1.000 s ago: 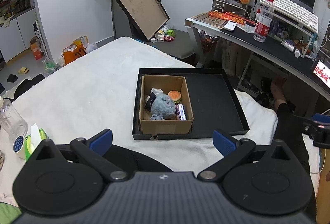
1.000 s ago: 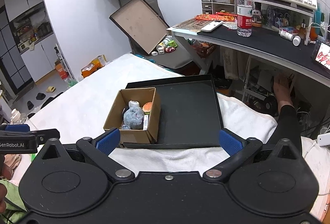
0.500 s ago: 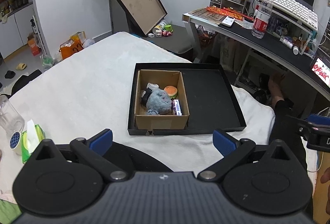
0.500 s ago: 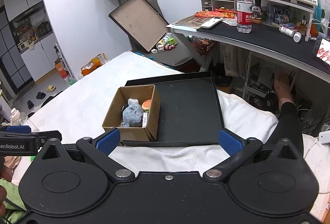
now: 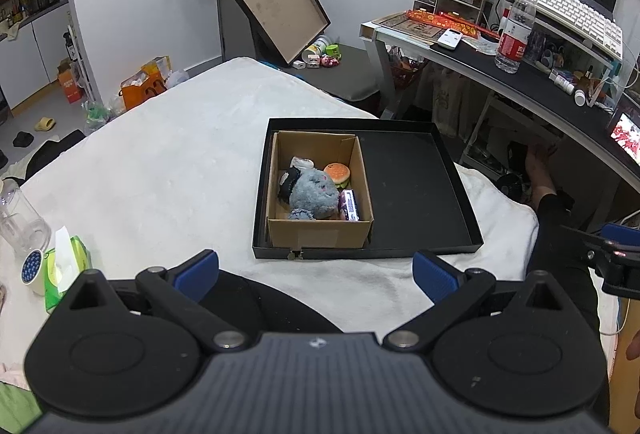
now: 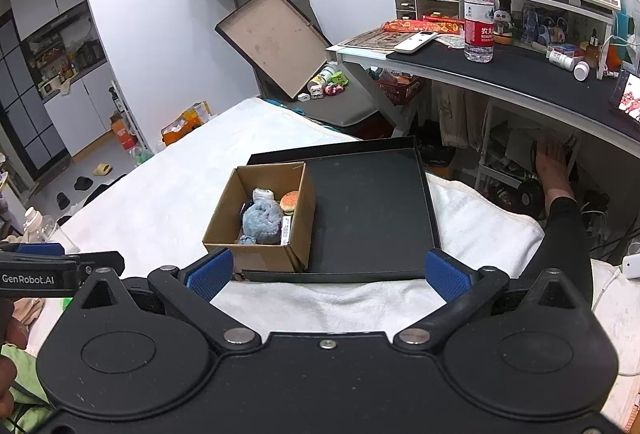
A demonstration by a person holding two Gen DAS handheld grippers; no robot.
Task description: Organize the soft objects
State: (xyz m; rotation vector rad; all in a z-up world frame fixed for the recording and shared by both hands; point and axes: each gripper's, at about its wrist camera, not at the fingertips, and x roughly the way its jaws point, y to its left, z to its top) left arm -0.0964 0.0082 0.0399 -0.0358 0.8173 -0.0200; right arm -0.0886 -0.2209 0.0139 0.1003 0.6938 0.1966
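Note:
A brown cardboard box [image 5: 320, 234] stands in the left part of a black tray [image 5: 412, 190] on the white bed. In the box lie a grey-blue plush toy [image 5: 314, 194], a small burger toy [image 5: 337, 172], a purple packet [image 5: 349, 205] and a white item. The box [image 6: 256, 254], tray [image 6: 372, 210] and plush [image 6: 260, 220] also show in the right wrist view. My left gripper [image 5: 316, 272] is open and empty, short of the tray's near edge. My right gripper [image 6: 328, 272] is open and empty, near the tray's front edge.
A clear jar [image 5: 20, 222], tape roll [image 5: 32, 266] and green tissue pack [image 5: 66, 266] sit at the bed's left. A desk [image 5: 520, 78] with a water bottle [image 5: 514, 34] stands right. A box lid [image 5: 276, 2] leans on the far wall. A person's leg [image 6: 560, 218] is beside the bed.
Both grippers have drifted slightly: the box and tray sit a little farther off and more centred in the left view. Both grippers stay open and empty.

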